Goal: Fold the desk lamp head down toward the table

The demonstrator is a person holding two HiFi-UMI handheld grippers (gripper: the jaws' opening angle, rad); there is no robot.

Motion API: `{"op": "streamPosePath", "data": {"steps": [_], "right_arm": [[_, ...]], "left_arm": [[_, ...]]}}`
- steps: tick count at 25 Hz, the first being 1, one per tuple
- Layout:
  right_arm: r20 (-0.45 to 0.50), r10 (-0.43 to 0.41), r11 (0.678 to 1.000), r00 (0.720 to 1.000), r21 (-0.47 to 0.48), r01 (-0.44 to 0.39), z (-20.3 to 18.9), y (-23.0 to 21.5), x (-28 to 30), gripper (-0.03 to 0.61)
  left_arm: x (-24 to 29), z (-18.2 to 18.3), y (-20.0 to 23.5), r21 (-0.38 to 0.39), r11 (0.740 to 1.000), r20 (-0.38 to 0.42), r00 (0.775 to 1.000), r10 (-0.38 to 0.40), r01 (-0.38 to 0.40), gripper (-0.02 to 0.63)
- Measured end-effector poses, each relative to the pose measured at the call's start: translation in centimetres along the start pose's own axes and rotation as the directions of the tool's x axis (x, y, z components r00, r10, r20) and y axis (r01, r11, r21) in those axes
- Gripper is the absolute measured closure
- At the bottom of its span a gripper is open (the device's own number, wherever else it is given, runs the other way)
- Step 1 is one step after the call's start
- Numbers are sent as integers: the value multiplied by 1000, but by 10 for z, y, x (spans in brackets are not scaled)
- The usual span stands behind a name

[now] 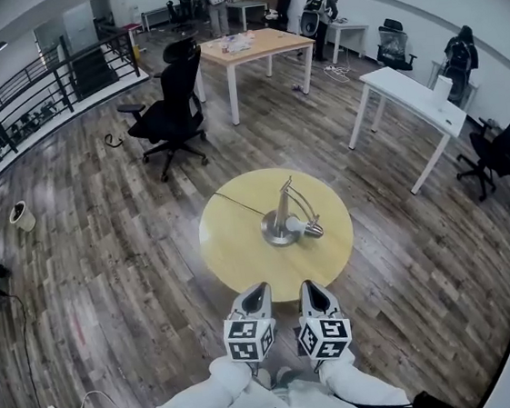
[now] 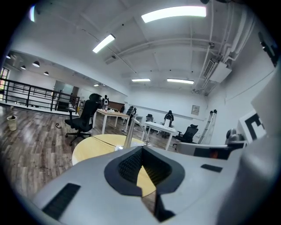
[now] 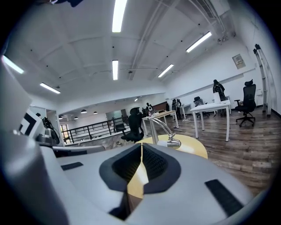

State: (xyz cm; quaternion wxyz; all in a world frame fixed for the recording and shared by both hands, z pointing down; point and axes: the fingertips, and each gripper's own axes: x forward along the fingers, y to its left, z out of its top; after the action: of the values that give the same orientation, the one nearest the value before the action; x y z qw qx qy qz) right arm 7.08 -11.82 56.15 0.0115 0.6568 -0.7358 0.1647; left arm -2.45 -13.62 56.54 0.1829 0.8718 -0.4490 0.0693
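Left tongs (image 1: 259,290), right tongs (image 1: 308,287) shut; lamp (image 1: 286,222), chair (image 1: 171,112) beyond.

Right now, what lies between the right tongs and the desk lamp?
Only bare yellow tabletop between the right tongs and the desk lamp, as the head view shows. Its cable runs off the far left, outside that stretch.

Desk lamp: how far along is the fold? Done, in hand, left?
Looks done: the head of the desk lamp sits low beside its base on the round table. In hand: nothing; the left gripper and right gripper are both shut and empty, short of the lamp at the table's near edge. Left: likely nothing, though I can't tell if the head touches the tabletop.
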Motion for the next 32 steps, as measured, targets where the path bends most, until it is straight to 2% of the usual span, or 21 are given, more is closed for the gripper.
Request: {"op": "streamPosePath", "data": {"steps": [4, 10, 16, 32], "right_arm": [[25, 6, 1000, 1000, -28, -5, 11, -2, -5, 558], [34, -2, 1000, 999, -27, 3, 11, -4, -4, 558], [16, 13, 996, 1000, -90, -12, 10, -3, -2, 565], [-3, 38, 994, 999, -98, -38, 10, -4, -2, 565]], "left_arm": [[-1, 8, -13, 18, 999, 17, 999, -29, 28, 614], [0, 4, -10, 38, 999, 11, 1000, -25, 25, 614], [2, 1, -10, 44, 999, -1, 1000, -20, 20, 614], [-1, 1, -6, 38, 999, -19, 1000, 13, -13, 614]]}}
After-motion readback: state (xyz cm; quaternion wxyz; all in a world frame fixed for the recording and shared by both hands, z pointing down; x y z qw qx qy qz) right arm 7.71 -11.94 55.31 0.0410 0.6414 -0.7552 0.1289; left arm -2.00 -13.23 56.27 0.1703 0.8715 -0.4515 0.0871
